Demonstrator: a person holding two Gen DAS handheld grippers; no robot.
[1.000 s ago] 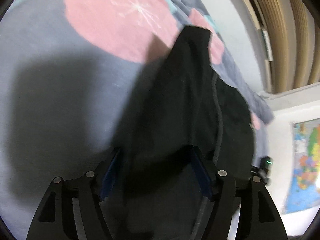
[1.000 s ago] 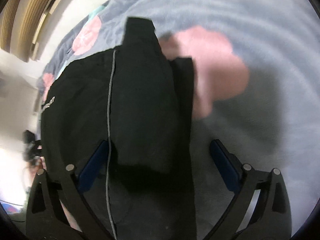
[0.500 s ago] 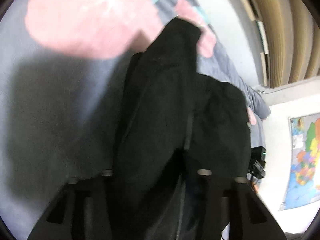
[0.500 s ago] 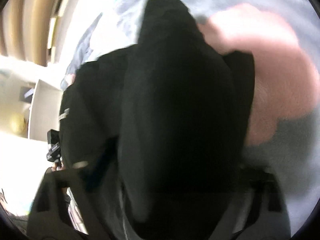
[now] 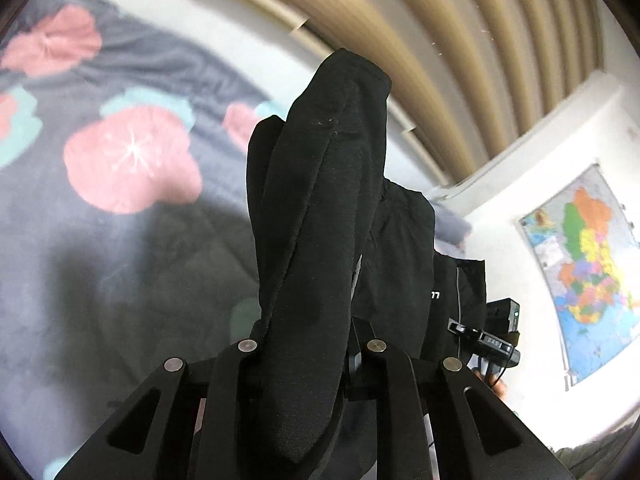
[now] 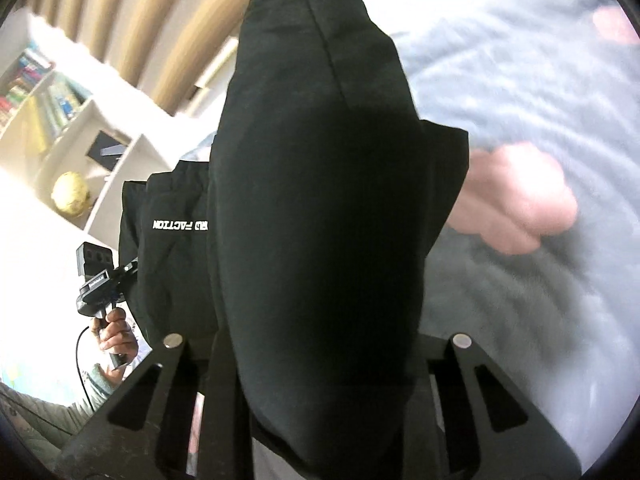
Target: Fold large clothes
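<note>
Left wrist view. The left gripper [image 5: 306,350] is clamped on a thick fold of a black garment [image 5: 320,208]; the cloth fills the gap between the jaws and spills toward the lens. The garment stands up off the gripper in a tall tapering fold with a stitched seam down its length, clear of the bed. Behind it to the right hangs more of the same cloth, with a thin grey stripe and small white "77" lettering. Below and left lies a grey blanket [image 5: 80,264] with pink flowers and teal patches, in the garment's shadow. At right edge of the cloth, the other handheld gripper unit shows only its black body and camera block, fingers hidden. Tan curtain [image 5: 460,40] across the top; a coloured wall map [image 5: 584,264] at right.

Right wrist view. The right gripper [image 6: 320,344] is closed on the same black garment [image 6: 320,200], its fingers buried under the bulging fold, which blocks the centre of the view. White lettering reading "FACTION" sits on the hanging panel to the left. At lower left a hand [image 6: 114,330] grips the handle of the left gripper unit. White bookshelf [image 6: 60,120] with books and a yellow ball behind it. Grey blanket [image 6: 540,320] with a pink flower on the right, below the lifted cloth.
</note>
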